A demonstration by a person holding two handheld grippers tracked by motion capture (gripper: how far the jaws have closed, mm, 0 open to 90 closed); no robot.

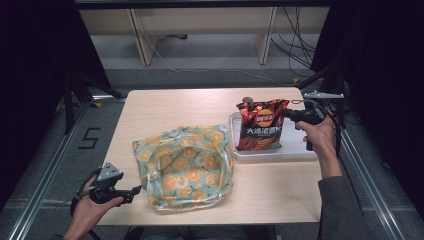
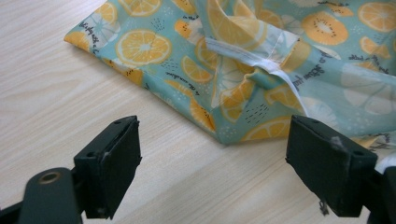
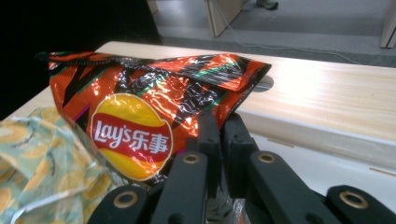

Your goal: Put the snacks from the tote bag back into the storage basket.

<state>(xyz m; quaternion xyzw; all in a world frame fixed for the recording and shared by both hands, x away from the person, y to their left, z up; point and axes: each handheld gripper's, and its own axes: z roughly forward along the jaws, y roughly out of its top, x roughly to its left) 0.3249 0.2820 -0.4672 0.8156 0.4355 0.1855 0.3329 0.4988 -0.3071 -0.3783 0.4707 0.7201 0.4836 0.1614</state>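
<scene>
Chips first: your shiny orange-and-black foil bag of chips [image 1: 261, 124] stands upright in the white rectangular plastic tray [image 1: 295, 151] at the right of the pale wooden table [image 1: 165, 105]. Going left to right, your left gripper [image 1: 136, 190] rests low at the table's near-left edge, jaws spread wide with nothing between them, just beside the crumpled teal fabric bag printed with orange slices [image 1: 186, 165] lying mid-table. That fabric bag touches the tray's left side. Your right gripper [image 1: 284, 113] has its jaws clamped on the chip bag's upper right corner
</scene>
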